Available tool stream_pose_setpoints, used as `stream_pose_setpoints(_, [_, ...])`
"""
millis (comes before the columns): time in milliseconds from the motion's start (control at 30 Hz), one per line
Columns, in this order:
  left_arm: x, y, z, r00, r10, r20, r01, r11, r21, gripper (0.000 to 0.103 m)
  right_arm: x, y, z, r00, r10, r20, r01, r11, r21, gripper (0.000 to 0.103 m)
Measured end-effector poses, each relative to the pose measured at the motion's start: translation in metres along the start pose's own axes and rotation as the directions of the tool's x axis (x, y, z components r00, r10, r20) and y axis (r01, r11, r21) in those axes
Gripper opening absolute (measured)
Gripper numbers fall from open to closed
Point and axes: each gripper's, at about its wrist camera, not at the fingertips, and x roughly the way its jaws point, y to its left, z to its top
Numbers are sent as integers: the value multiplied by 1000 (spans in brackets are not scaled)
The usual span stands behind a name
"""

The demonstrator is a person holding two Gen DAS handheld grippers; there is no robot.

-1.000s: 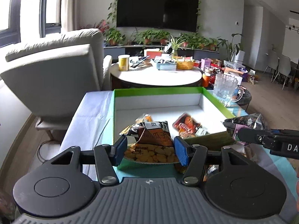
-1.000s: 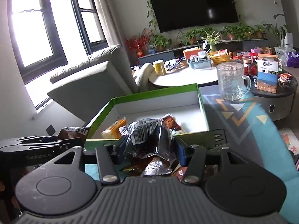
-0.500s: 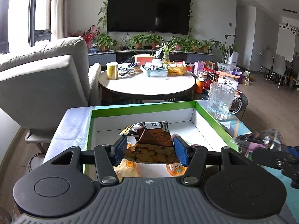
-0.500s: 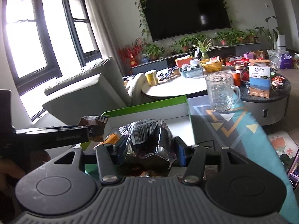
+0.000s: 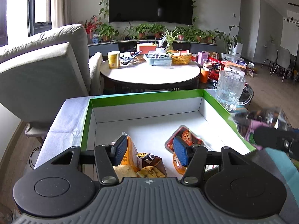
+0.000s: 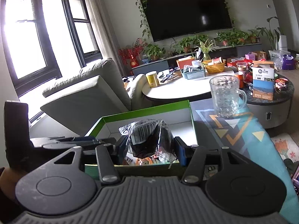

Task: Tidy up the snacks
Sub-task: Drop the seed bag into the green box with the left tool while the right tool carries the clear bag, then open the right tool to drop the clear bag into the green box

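Over the green-rimmed box [image 5: 145,97] on the desk, the left tongs [image 5: 148,150] stand apart with nothing between the pads; below them in the box lie a brown snack packet [image 5: 149,165], an orange packet [image 5: 129,155] and a red packet [image 5: 186,135]. At the box's near right corner, the right tongs [image 6: 147,148] clamp a crinkled clear-and-dark snack bag [image 6: 147,140]. A glass mug [image 6: 225,96] stands just beyond the box.
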Motion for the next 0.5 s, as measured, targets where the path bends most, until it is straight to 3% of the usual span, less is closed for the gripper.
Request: stream_pose_setpoints(500, [-30, 24, -13, 999, 45, 12, -44, 998, -42, 52, 41, 6, 10, 999, 6, -38, -7, 1000, -10, 45])
